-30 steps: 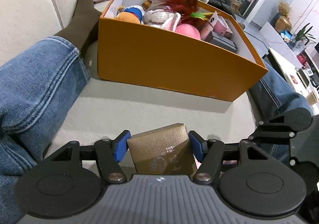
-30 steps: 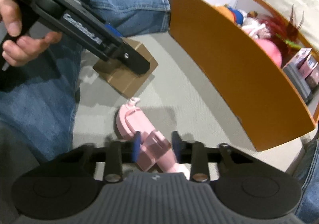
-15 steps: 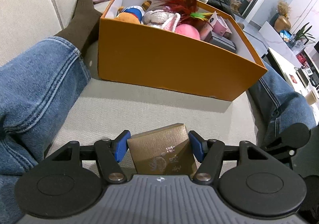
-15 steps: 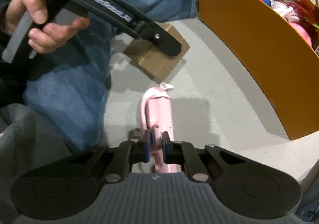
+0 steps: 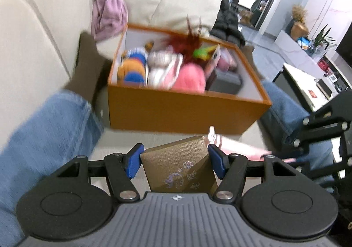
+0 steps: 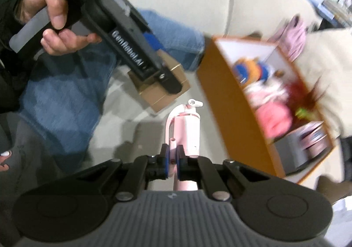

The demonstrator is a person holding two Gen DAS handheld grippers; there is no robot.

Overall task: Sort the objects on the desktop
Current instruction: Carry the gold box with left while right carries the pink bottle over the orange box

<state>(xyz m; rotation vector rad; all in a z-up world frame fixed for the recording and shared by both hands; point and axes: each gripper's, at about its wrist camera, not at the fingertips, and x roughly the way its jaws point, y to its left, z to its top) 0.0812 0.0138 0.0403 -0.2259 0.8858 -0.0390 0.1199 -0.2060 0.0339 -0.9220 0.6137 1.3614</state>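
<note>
My left gripper [image 5: 175,162] is shut on a gold textured box [image 5: 180,167] and holds it above the sofa seat; the box also shows in the right wrist view [image 6: 162,86]. My right gripper [image 6: 172,159] is shut on the handle of a pink and white gadget [image 6: 187,130], lifted off the seat; its tip shows in the left wrist view [image 5: 228,142]. An orange box [image 5: 182,110] with a white inside stands ahead, holding plush toys, a pink ball and red feathers; it is at the right in the right wrist view [image 6: 222,93].
I sit on a cream sofa [image 5: 33,60] with legs in blue jeans [image 5: 44,128] on both sides of the orange box. A pink cloth [image 5: 107,13] lies on the backrest. A white coffee table [image 5: 308,86] stands at the right.
Both grippers have risen with their loads. The right gripper closed on the pink gadget's handle and lifted it. The left wrist view now looks down into the orange box.
</note>
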